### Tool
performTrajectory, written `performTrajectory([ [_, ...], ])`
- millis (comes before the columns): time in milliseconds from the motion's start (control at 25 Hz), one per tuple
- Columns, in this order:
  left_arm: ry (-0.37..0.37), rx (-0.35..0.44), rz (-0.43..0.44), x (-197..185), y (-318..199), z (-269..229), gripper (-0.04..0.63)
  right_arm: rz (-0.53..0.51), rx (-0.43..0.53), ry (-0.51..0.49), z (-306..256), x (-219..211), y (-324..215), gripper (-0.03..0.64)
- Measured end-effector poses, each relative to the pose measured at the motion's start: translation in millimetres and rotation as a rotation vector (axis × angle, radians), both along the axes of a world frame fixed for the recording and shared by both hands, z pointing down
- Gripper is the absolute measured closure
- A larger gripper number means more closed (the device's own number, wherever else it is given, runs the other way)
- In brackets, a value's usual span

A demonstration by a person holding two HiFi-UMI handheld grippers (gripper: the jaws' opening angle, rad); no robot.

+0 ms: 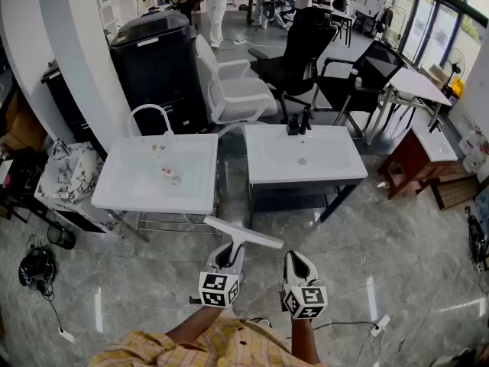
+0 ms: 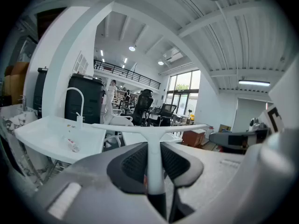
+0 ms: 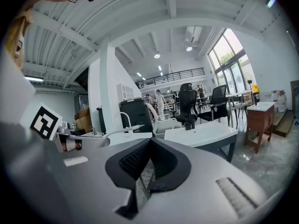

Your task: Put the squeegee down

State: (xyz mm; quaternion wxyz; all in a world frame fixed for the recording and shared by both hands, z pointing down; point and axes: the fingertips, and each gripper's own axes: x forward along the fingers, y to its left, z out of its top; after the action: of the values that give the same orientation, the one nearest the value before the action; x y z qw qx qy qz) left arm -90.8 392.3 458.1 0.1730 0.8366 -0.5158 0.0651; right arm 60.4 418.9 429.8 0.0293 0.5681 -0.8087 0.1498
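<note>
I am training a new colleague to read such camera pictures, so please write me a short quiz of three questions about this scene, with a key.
1. True or false: the right claw holds nothing.
2. What grips the white squeegee? A) the left claw B) the right claw C) both claws
3. In the head view, what colour is the faucet on the right-hand sink?
Key: 1 true; 2 A, its pads press on the handle; 3 black.
</note>
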Motion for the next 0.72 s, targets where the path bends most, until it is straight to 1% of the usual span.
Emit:
performTrajectory([
  [360,0.025,0.034,0.039,-33,-19,-11,0.508,0.026,0.02,0.019,-9,-39,-9,0.62],
  [560,0.058,0.018,0.062,-48,-31,-1,0.508,0.075,0.021,0.028,-11,-48,-12,0.618],
  [720,0.076,-0.004,0.095,-47,-34,4,0.508,0.107,0.018,0.042,-15,-51,-8,0.617],
])
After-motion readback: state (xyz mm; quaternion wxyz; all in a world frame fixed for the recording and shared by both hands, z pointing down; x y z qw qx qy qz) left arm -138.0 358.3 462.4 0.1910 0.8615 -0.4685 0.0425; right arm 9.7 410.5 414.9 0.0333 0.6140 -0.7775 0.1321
